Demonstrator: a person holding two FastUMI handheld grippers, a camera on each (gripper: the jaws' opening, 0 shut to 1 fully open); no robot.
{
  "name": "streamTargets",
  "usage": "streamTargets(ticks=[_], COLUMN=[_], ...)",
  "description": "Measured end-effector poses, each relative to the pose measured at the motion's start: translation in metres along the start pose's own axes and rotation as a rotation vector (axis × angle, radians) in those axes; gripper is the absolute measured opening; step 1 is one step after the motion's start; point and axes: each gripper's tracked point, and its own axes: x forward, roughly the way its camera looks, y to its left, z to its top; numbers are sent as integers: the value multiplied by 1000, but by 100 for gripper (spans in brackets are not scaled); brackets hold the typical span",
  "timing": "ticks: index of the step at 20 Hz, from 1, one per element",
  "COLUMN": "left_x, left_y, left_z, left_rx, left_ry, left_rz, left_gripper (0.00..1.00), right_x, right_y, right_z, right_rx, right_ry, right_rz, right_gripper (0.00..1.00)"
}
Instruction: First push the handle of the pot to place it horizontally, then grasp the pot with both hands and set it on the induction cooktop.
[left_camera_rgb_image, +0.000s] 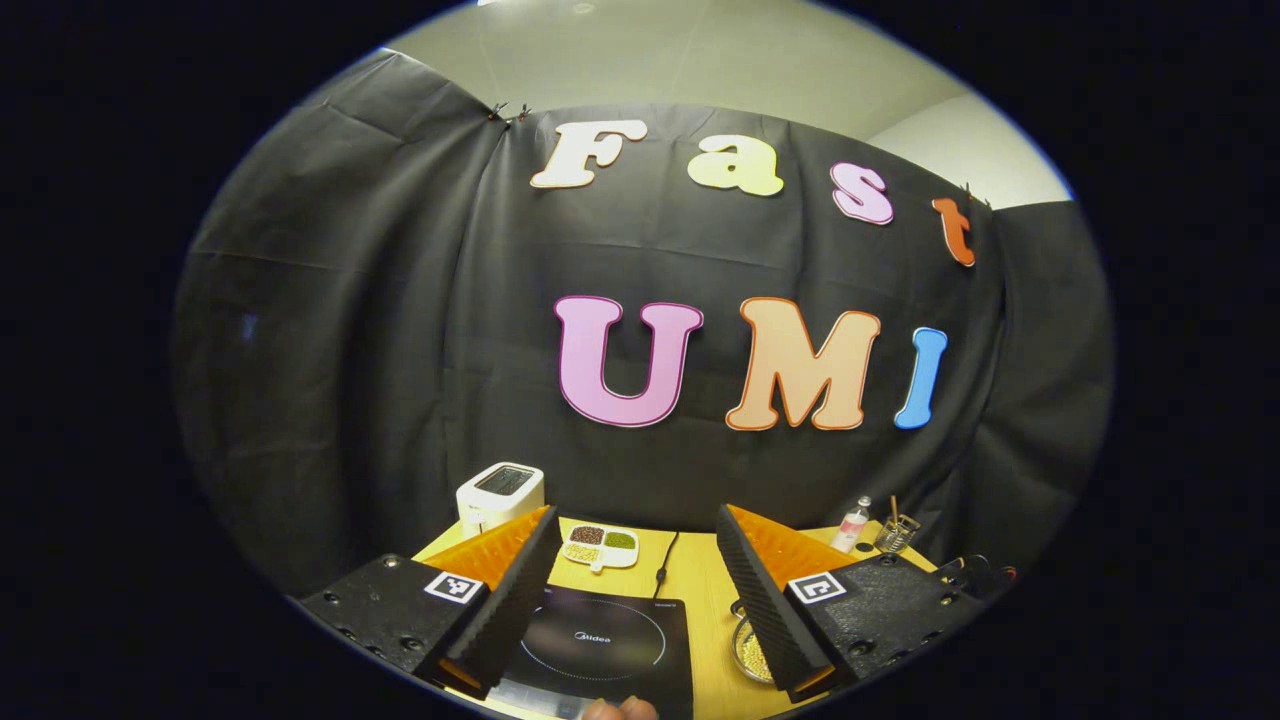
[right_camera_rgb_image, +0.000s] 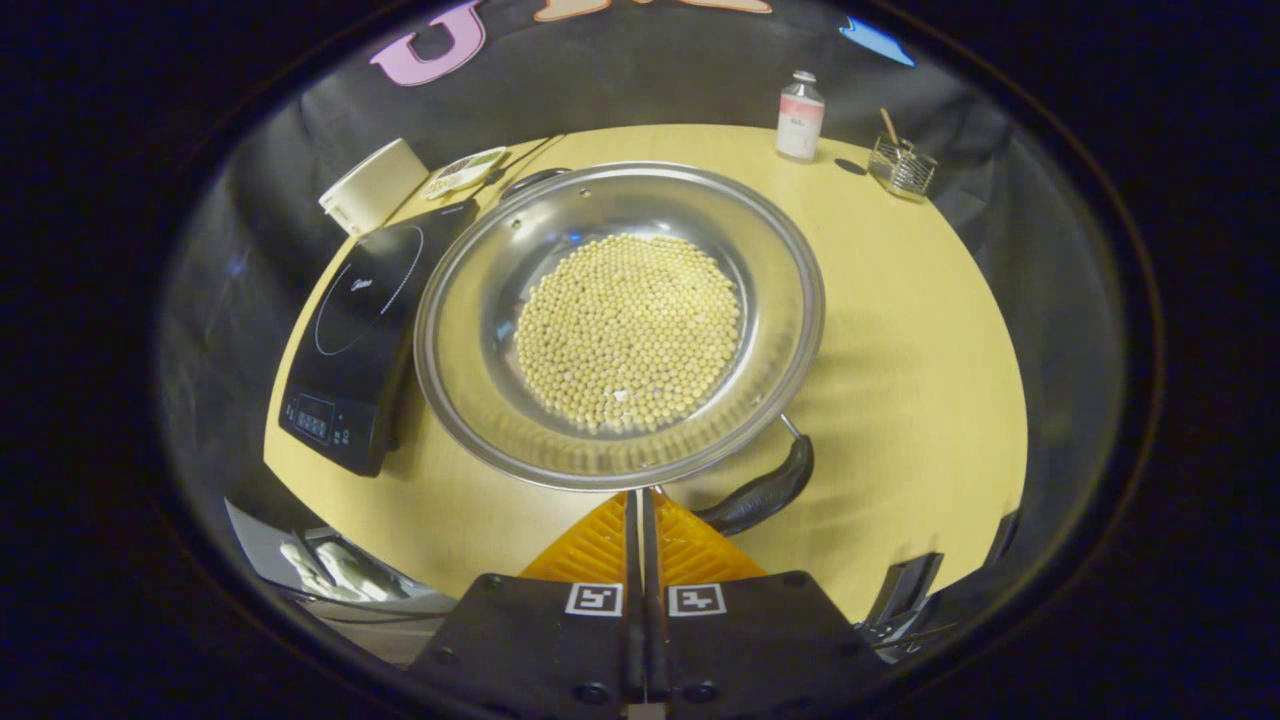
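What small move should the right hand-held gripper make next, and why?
Probably nudge the handle sideways with its closed tips. The right hand-held gripper is shut at the near rim of the pot, gripping nothing I can see, and the handle beside it lies slanted. The pot sits on the table, not on the cooktop.

The table (right_camera_rgb_image: 900, 330) was a light yellow wood top, rounded at the far edge. A steel pot (right_camera_rgb_image: 620, 325) full of pale beans sat pretty much in the middle, its black handle (right_camera_rgb_image: 760, 490) lying on the wood at the near side. The black induction cooktop (right_camera_rgb_image: 365, 330) was right beside it, with a white toaster (right_camera_rgb_image: 373, 185) and a divided snack dish (right_camera_rgb_image: 463, 172) further back. A small bottle (right_camera_rgb_image: 800, 115) and a glass holder (right_camera_rgb_image: 902, 168) stood at the far edge.
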Motion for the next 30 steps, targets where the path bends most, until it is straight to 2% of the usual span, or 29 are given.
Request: streamTargets(ticks=[2, 3, 4, 6, 7, 10, 12, 13, 14, 15, 17, 18, 19, 20, 21, 23, 24, 26, 29, 30], left_x=[3, 5, 6, 7, 7, 8, 8, 8, 8, 7, 6, 5, 5, 5, 7, 11, 13, 16, 25, 29], left_y=[-21, -25, -28, -41, -45, -58, -65, -68, -73, -76, -86, -91, -94, -97, -100, -105, -105, -107, -111, -112], left_z=[-3, -9, -10, -6, -8, -14, -16, -17, -20, -22, -31, -33, -34, -36, -42, -54, -61, -73, -97, -105], left_rx=[-5, 13, 25, 29, 31, 34, 42, 50, 57, 57, 50, 46, 45, 46, 46, 45, 45, 30, -12, -17], left_ry=[12, 28, 32, 30, 35, 55, 68, 71, 79, 89, 125, 133, 138, 144, 159, 200, 228, 262, 334, 353], left_rz=[-10, -5, 1, 15, 25, 57, 77, 86, 92, 93, 97, 96, 96, 96, 91, 71, 65, 41, -5, -23], left_gripper=[95, 92, 92, 96, 92, 92, 95, 95, 92, 95, 96, 99, 92, 92, 92, 92, 96, 92, 96, 96], right_x=[0, 2, 2, 2, 3, 5, 7, 9, 11, 12, 13, 13, 15, 17, 18, 18, 18, 16, 10, 6], right_y=[-14, -21, -28, -37, -43, -56, -62, -67, -71, -75, -80, -82, -84, -88, -93, -97, -99, -99, -107, -109], right_z=[6, 7, 9, 15, 18, 30, 39, 42, 47, 50, 57, 59, 63, 66, 69, 78, 81, 89, 98, 104], right_rx=[-10, -19, -25, -33, -38, -55, -79, -94, -103, -105, -90, -85, -81, -74, -61, -15, 4, 20, 53, 84], right_ry=[-6, -5, -4, -10, -13, -20, -29, -32, -36, -38, -43, -50, -58, -61, -64, -77, -81, -99, -128, -153], right_rz=[6, 6, 14, 37, 45, 72, 87, 92, 96, 102, 121, 130, 138, 139, 134, 134, 129, 126, 88, 74], right_gripper=[0, 0, 3, 3, 3, 3, 0, 3, 3, 0, 0, 3, 0, 0, 3, 2, 3, 0, 3, 0])
